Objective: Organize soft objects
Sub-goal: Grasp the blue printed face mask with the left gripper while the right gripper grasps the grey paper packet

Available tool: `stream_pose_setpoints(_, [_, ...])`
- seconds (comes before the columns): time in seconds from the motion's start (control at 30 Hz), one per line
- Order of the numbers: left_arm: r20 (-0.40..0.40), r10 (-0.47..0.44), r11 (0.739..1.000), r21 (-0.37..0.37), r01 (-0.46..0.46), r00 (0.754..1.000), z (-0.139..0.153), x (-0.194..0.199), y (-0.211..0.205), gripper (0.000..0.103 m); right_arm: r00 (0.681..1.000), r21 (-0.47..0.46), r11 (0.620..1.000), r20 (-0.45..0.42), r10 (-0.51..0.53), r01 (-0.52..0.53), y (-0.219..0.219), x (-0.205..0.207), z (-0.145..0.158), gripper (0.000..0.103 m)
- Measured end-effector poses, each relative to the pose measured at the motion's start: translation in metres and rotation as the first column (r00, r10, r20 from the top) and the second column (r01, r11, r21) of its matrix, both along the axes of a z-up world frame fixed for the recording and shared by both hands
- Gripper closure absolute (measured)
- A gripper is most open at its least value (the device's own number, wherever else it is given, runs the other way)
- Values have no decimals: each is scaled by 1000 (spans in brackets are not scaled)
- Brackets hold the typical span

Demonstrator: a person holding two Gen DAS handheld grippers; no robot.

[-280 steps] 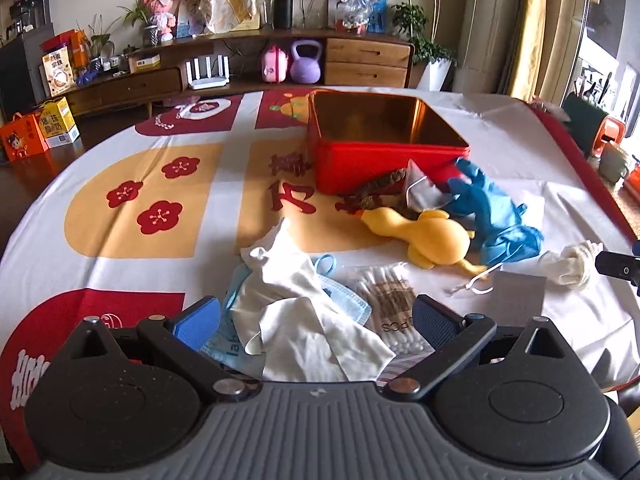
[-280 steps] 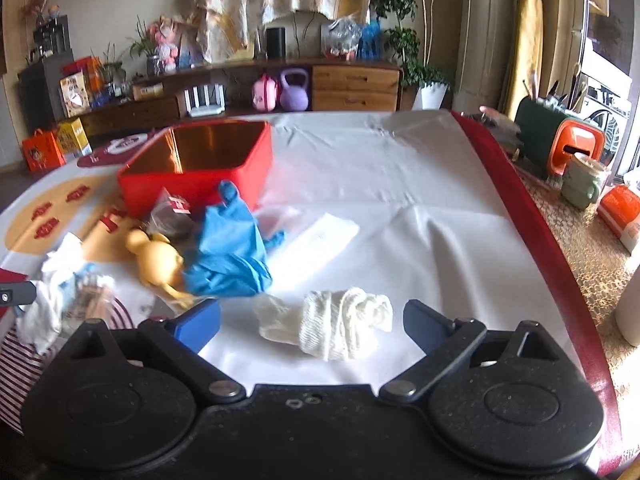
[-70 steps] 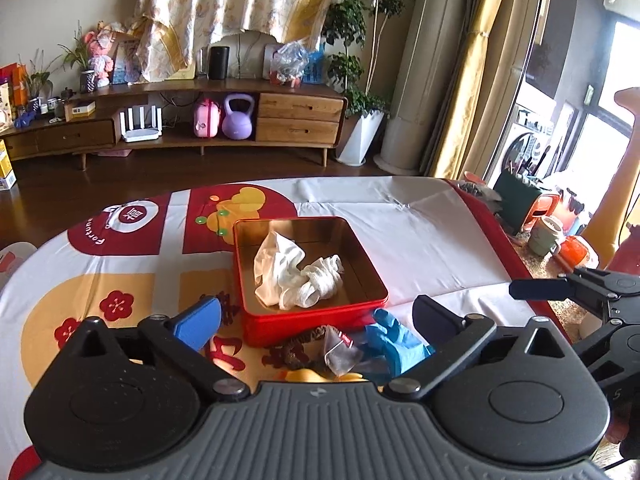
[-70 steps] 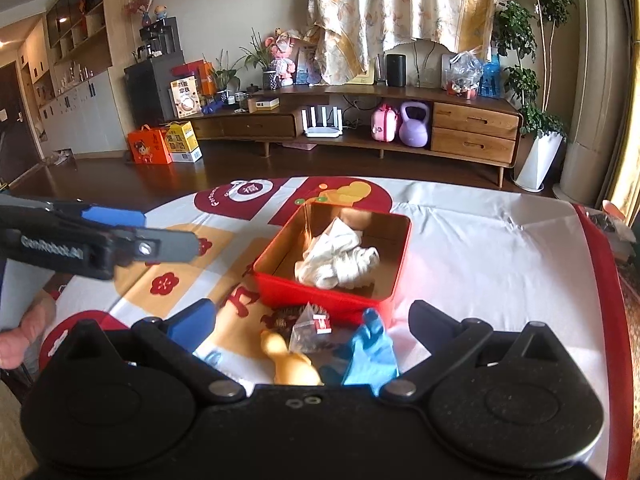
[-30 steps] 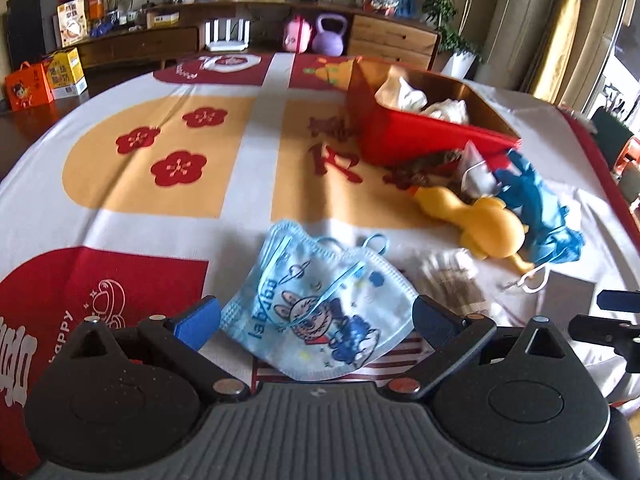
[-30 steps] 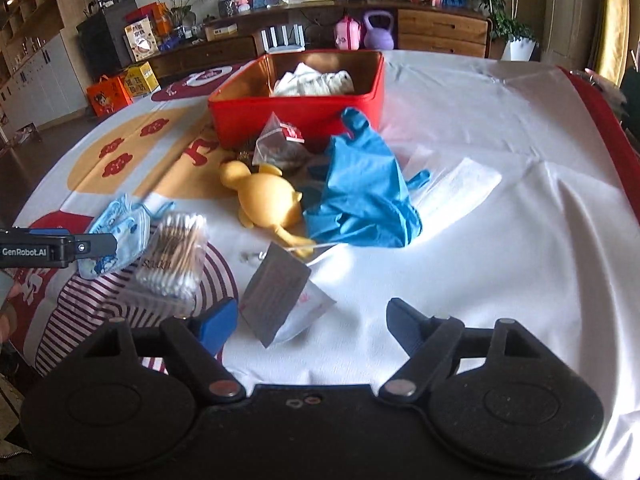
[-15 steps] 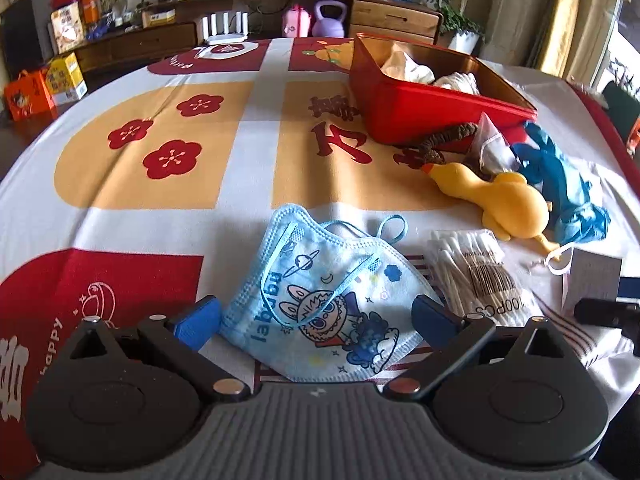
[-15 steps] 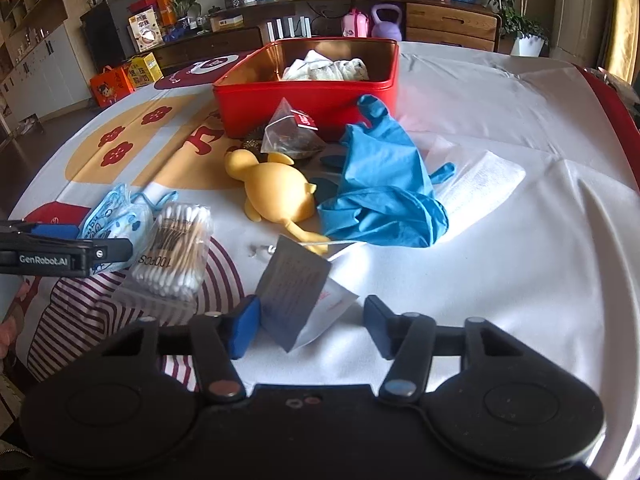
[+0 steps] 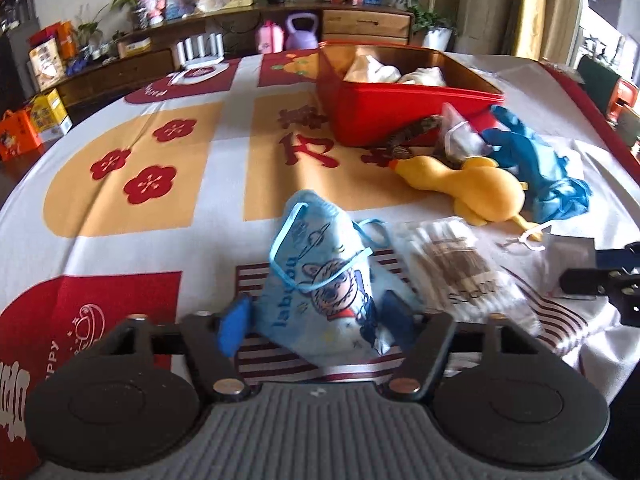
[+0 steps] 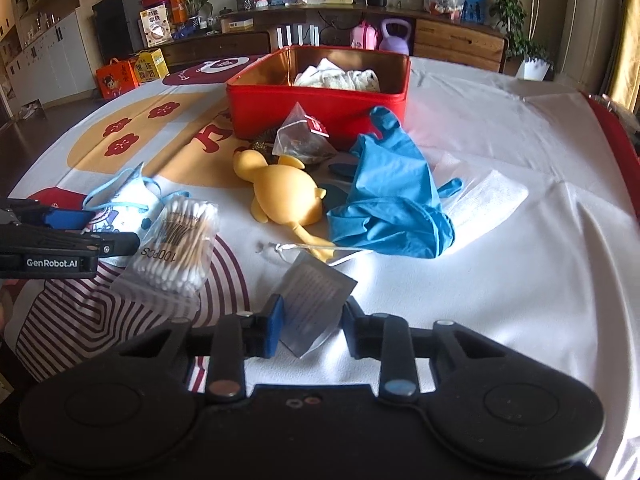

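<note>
Mask (image 9: 320, 280): light blue, cartoon print, lying on the tablecloth (image 9: 120, 240) near its front edge, bunching up between the fingers of the left gripper (image 9: 316, 324). The jaws are closing; both pads are pressing into the mask's sides.

Grey packet (image 10: 310, 300): flat, tilting up off the cloth between the fingers of the right gripper (image 10: 310, 326). The jaws are closing with the packet between them; whether the pads are already touching it cannot be told.

Cotton swabs (image 10: 176, 236): clear bag, lying just beside the mask, between the two grippers.

Yellow rubber toy (image 10: 280, 196): lying beyond the swabs, touching the blue gloves (image 10: 388, 204).

Blue gloves: crumpled heap, resting partly on a white sheet (image 10: 484, 204).

Tea bag (image 10: 304, 132): pyramid sachet, leaning against the front wall of the red tin (image 10: 320, 104).

Red tin: open, standing at mid-table, holding white cloths (image 10: 340, 76).

Beyond the table: a wooden sideboard (image 10: 456, 44) is carrying a purple kettlebell (image 10: 394, 38).
</note>
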State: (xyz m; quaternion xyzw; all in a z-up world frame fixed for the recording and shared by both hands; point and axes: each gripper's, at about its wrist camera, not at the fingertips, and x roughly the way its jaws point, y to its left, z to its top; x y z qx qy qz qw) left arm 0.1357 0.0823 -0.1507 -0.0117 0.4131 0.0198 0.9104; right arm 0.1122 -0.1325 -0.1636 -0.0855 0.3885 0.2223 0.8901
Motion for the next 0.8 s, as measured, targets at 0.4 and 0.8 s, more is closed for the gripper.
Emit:
stream_pose_setpoints(0.4, [17,8,1000,-28,-8,1000,9,-6,4,88,996,48,999,83,21,-26,-4,-17,21,98])
stream_pose_setpoints(0.8, [43,18,993,-121,-12,999,31,-15,9,89,994,108,994,106,-15,4,-18,-24,43,101])
